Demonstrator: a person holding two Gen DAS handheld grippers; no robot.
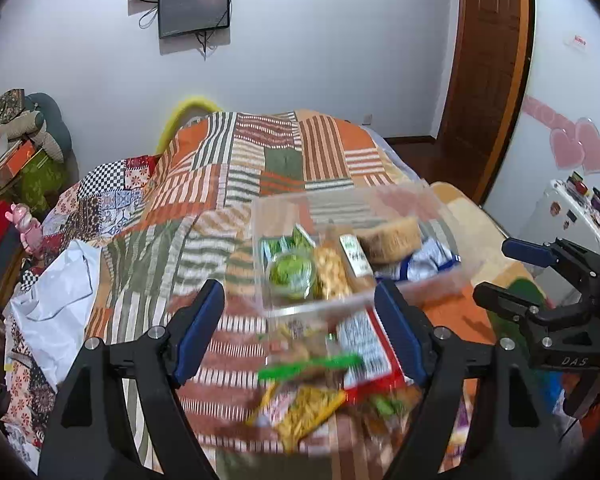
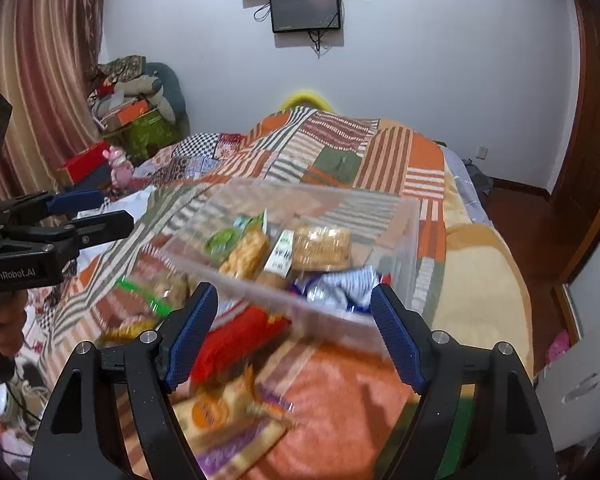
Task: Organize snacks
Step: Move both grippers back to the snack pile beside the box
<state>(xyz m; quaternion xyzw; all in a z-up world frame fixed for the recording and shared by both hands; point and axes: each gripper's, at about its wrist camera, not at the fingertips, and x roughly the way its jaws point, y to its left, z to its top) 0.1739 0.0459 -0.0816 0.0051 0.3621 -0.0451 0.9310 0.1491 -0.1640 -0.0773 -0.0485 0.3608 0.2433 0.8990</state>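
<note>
Nearest the cameras, both grippers are being held over a bed (image 1: 284,160) covered with a patchwork quilt. The left gripper (image 1: 300,330) and the right gripper (image 2: 294,336) are each standing with fingers spread apart, nothing being gripped between them.

Just beyond the fingers, loose snack packets (image 1: 308,384) are lying scattered on the quilt near the bed's near edge, among them a red packet (image 2: 236,340) and a yellow-and-purple packet (image 2: 232,428). Further in, toward the bed's middle, a clear plastic bin (image 1: 440,204) is sitting, already partly filled with snacks.

The step in hand appears to be a reach for the next loose packet. The next move is judged to call for lowering onto one packet, closing on it, and carrying it over the bin's rim.

A white sheet (image 1: 56,288) is being shown only by the left wrist view; striped curtains (image 2: 32,72) only by the right.
</note>
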